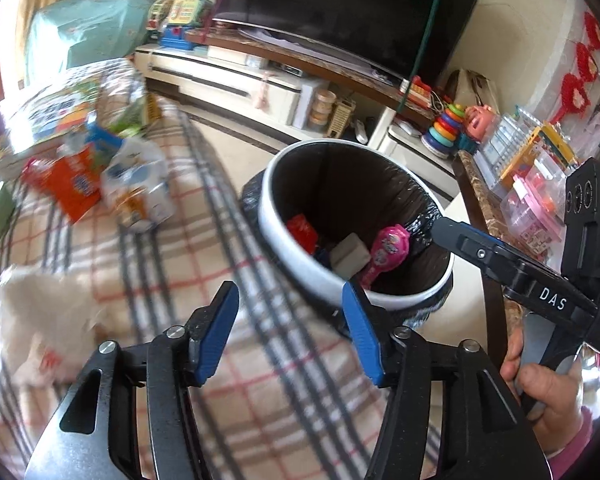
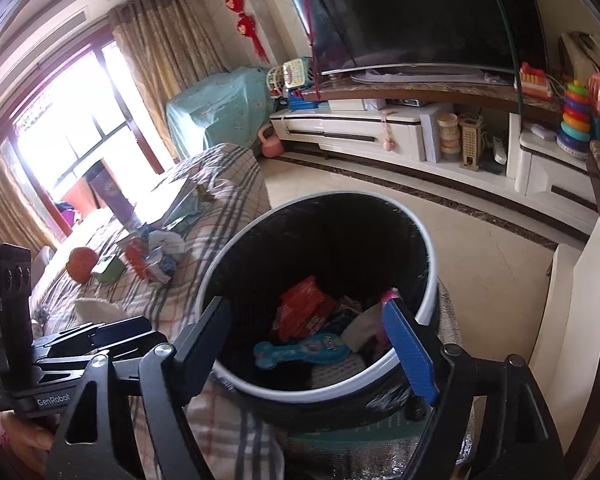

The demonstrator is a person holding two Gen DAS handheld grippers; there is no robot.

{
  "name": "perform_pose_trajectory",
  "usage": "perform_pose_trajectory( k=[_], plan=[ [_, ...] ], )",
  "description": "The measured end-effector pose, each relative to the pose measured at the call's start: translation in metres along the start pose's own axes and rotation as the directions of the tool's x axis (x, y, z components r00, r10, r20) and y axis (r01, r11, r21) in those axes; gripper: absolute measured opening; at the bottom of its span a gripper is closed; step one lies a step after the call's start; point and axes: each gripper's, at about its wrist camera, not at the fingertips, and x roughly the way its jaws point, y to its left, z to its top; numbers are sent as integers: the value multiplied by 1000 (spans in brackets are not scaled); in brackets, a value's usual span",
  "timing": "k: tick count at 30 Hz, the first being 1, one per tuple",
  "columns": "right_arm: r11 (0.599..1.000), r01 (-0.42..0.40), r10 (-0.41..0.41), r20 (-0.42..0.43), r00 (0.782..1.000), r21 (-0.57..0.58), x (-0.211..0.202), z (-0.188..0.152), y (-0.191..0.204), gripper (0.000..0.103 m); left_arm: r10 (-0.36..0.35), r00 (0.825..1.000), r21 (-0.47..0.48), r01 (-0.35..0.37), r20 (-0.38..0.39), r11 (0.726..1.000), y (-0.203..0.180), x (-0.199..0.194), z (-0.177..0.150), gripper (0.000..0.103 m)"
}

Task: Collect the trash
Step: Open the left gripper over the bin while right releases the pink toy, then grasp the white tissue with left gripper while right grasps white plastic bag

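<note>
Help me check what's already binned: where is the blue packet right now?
The blue packet lies inside the trash bin, low in the right wrist view, in front of the red wrapper.

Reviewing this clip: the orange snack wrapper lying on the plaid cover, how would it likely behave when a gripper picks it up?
The orange snack wrapper looks like thin, creased film, so it would probably flop and crumple under the pads. It seems flat and empty, so likely very light. Its glossy surface might slip, and on the soft plaid cover it could slide rather than lift.
</note>
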Motion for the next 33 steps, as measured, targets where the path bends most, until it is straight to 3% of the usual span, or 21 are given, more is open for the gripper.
perform_pose_trajectory(
  k=[4, 10, 20, 33],
  plan=[
    [1000, -14, 14, 25, 1000, -12, -9, -6, 16, 92, 18, 1000, -23, -17, 21, 1000, 12, -20, -19, 60],
    [999, -42, 42, 47, 998, -19, -14, -16, 37, 96, 52, 998, -69, -49, 43, 996, 28, -44, -44, 65],
    [994, -94, 95, 17, 995, -58, -7, -34, 72, 96, 148, 985, -177, -131, 88, 975, 73, -81, -76, 67],
    [984, -134, 132, -26, 991, -113, 9, -47, 109, 96, 219, 973, -245, -195, 76, 950, 111, -94, -93, 67]
  ],
)
